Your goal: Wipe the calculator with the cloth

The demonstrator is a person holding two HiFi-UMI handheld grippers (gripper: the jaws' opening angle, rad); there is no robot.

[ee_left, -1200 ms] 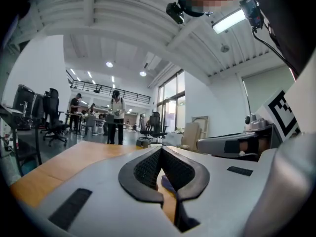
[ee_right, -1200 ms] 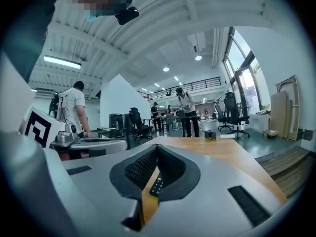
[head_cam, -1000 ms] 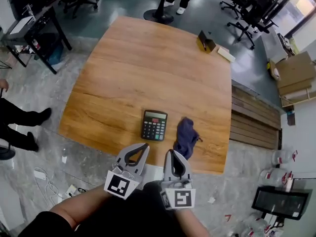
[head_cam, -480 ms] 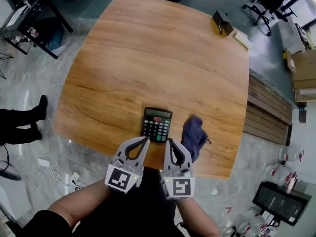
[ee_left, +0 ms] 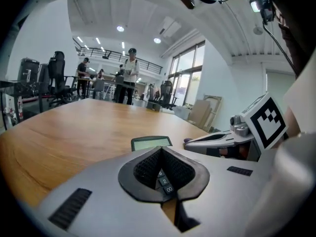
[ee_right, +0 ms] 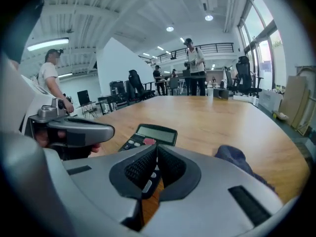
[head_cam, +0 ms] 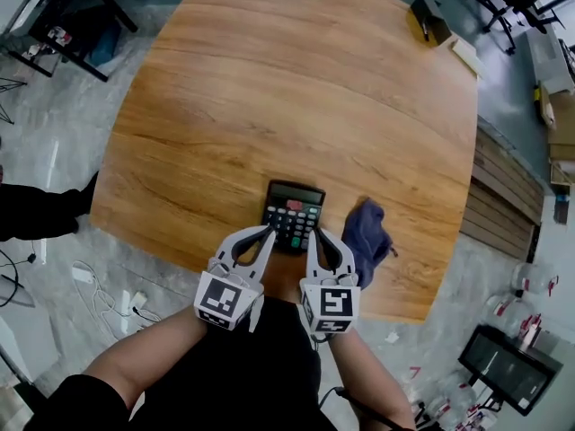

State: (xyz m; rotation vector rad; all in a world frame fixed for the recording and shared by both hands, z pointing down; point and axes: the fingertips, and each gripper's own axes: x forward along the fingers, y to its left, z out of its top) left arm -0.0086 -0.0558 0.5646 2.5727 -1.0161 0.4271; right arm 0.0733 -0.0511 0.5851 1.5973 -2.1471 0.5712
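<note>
Beyond the far edge of the wooden table (head_cam: 269,97), well ahead of both tools, people stand among office chairs, and a small brown box (head_cam: 427,18) sits at the far right corner. The left gripper (head_cam: 269,230) and right gripper (head_cam: 314,233) are both closed and empty, side by side. The calculator (head_cam: 294,214) lies right at their tips: black, with its pale display at the far end and a red key below it. The crumpled dark blue cloth (head_cam: 368,239) lies just right of the right gripper.

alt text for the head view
The left gripper and right gripper, both shut and empty, point side by side at the near edge of a black calculator on a wooden table. A crumpled blue cloth lies just right of it.
</note>
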